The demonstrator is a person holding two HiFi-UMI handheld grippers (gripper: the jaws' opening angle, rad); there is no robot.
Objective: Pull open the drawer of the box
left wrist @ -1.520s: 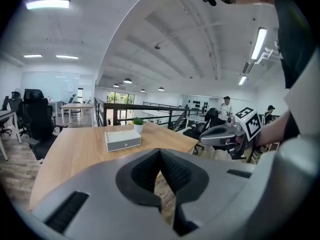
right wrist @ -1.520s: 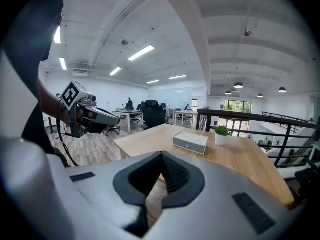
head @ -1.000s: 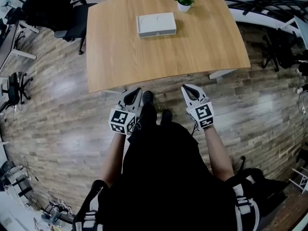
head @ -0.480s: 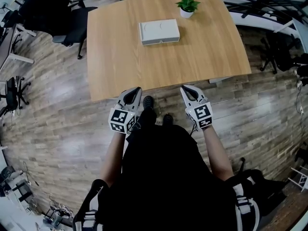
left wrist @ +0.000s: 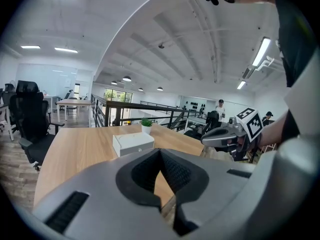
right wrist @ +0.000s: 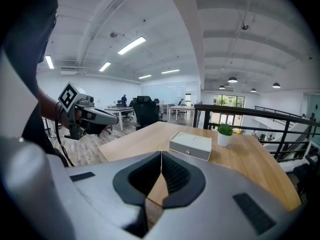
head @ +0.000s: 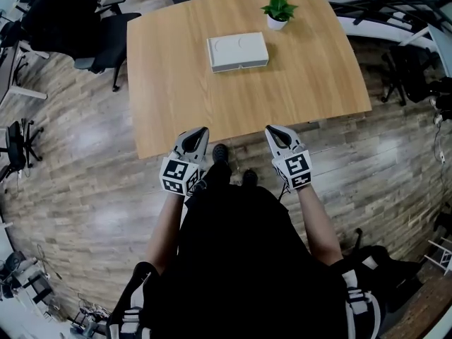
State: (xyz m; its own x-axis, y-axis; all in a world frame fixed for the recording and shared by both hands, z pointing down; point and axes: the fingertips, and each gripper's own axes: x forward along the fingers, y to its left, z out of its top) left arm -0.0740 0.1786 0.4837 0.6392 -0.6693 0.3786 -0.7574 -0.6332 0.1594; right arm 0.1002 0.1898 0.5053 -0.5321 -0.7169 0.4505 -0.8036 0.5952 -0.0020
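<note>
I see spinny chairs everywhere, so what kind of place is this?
Most likely an open-plan office: black swivel chairs, long desks further back, and strip lights on the ceiling.

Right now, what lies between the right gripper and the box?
Only bare table separates the right gripper from the box, clear in the head view. The plant stands beyond the box.
</note>
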